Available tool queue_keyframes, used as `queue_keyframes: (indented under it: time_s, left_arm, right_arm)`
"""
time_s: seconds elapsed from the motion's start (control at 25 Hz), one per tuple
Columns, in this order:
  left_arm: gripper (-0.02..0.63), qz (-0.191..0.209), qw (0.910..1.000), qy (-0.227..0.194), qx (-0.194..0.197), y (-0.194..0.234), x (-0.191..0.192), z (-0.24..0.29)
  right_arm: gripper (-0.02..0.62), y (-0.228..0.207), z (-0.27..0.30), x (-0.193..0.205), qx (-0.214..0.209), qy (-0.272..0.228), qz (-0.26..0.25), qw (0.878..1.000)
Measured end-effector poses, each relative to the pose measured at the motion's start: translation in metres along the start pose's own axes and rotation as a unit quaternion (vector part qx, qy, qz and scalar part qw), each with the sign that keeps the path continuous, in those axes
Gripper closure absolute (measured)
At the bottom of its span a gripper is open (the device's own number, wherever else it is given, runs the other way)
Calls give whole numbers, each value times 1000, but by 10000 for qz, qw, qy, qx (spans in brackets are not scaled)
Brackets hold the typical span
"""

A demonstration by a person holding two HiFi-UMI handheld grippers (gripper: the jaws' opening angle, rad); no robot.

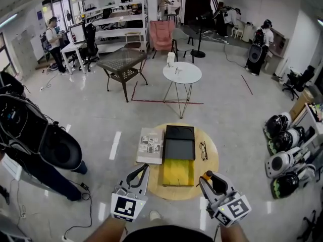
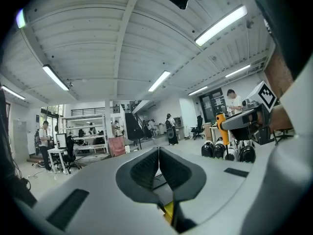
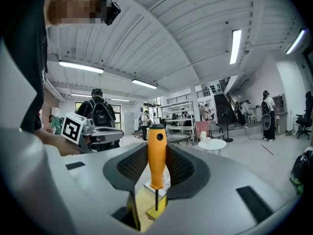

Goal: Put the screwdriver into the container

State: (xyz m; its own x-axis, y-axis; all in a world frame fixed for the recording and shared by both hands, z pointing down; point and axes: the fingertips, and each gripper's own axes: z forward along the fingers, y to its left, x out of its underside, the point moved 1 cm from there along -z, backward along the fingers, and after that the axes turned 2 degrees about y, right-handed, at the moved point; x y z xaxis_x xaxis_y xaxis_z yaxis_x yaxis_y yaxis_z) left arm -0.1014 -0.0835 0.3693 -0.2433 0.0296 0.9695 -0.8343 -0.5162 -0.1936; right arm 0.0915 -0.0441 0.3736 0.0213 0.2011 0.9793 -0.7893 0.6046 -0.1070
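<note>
An orange-handled screwdriver (image 3: 156, 155) stands upright between the pads of my right gripper (image 3: 157, 166), which is shut on its handle; the thin shaft points down. In the head view the handle's orange end (image 1: 207, 175) shows at the right gripper (image 1: 205, 179), just off the right front edge of the round table. The container (image 1: 179, 149) is a long black case with a yellow section (image 1: 177, 172) nearest me, lying in the middle of the table. My left gripper (image 1: 145, 168) hovers at the table's front left, shut and empty (image 2: 159, 153).
A magazine (image 1: 150, 145) lies left of the container and a pair of glasses (image 1: 203, 150) to its right on the round wooden table (image 1: 214, 160). Beyond stand a white round table (image 1: 182, 73), a dark mesh table (image 1: 121, 61) and several helmets (image 1: 282, 155) at the right.
</note>
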Motion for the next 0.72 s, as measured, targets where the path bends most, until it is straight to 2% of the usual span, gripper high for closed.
queue_keyframes:
  time_s: [0.12, 0.28, 0.72]
  left_arm:
    - [588, 37, 10000, -30, 52, 17, 4, 2]
    - [588, -107, 9998, -34, 141, 35, 10, 2]
    - [588, 46, 9983, -18, 581, 32, 19, 17]
  right_arm:
    - [466, 5, 11, -1, 99, -12, 7, 10000]
    - [466, 11, 21, -7, 308, -80, -33, 9995]
    - [466, 11, 23, -3, 592, -121, 91, 9981]
